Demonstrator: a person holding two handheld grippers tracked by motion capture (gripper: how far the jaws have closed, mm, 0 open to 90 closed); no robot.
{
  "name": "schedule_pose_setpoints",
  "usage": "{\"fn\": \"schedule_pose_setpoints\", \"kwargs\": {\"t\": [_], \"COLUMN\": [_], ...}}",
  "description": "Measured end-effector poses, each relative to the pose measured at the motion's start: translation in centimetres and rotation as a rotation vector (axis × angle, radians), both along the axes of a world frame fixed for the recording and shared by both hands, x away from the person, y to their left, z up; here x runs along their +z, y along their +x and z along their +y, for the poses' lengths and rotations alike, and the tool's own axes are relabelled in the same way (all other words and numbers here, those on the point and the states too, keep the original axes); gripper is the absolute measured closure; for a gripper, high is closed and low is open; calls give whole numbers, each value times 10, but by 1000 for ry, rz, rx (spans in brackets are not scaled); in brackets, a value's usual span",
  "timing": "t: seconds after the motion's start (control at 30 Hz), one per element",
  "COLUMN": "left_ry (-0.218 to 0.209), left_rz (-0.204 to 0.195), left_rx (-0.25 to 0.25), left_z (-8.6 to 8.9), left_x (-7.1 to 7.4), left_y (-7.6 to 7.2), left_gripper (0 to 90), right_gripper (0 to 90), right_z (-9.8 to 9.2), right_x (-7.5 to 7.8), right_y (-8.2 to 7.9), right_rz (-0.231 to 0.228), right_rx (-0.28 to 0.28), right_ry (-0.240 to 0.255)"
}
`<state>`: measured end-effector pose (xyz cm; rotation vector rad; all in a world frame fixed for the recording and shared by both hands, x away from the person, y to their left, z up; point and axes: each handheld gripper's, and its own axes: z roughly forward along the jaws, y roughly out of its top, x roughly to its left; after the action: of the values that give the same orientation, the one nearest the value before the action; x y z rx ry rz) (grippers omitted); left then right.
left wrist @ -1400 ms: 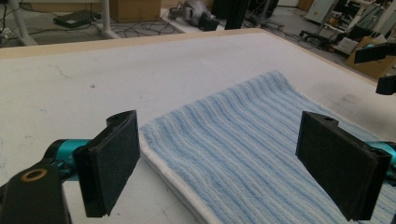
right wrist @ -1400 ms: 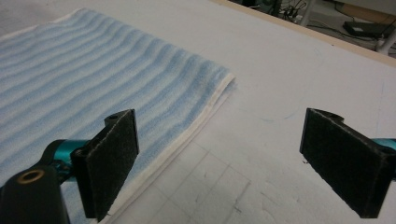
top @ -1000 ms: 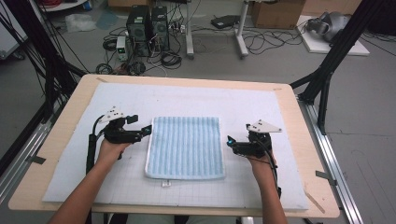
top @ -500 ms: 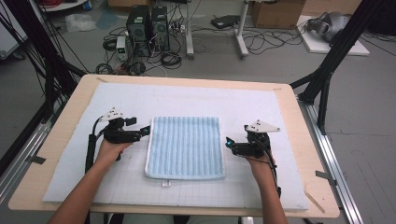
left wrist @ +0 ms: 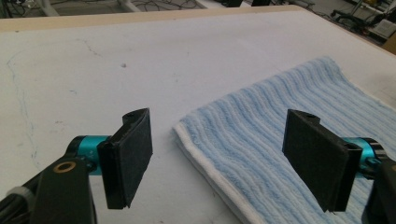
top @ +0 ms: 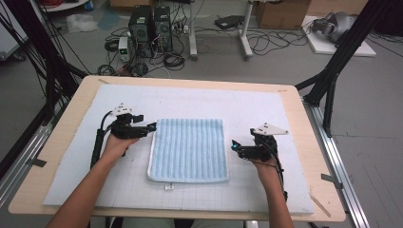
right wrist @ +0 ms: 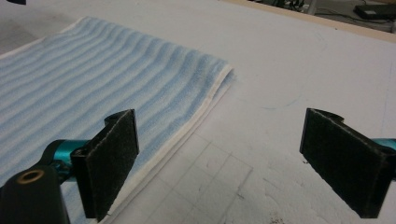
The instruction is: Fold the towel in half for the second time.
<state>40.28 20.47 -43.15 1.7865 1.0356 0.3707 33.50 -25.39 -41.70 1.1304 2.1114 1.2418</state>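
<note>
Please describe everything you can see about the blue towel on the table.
The towel is light blue terry cloth with raised stripes and a white hem. It is folded into a near-square of at least two layers, lying flat on the white mat. A small white tag sticks out at its near edge. The left gripper sits at its left edge, open jaws either side of that edge, pads not pressing. The right gripper waits open just beside its right edge.
</note>
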Motion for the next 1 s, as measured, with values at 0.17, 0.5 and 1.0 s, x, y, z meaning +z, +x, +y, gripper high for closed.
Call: {"fn": "schedule_pose_setpoints", "kwargs": {"t": [0.17,0.5,1.0], "left_ry": [38,142,196], "left_rz": [32,50,51], "left_rx": [35,-12,-115], "left_z": [-4,-25,-35], "left_x": [-9,-11,-18], "left_y": [13,36,37], "left_gripper": [272,382,800], "right_gripper": [110,110,110], "right_z": [2,4,6], "right_x": [-2,-4,-7], "right_y": [1,2,5], "right_rz": [15,39,61], "right_rx": [2,10,20], "right_ry": [-4,-9,-7]}}
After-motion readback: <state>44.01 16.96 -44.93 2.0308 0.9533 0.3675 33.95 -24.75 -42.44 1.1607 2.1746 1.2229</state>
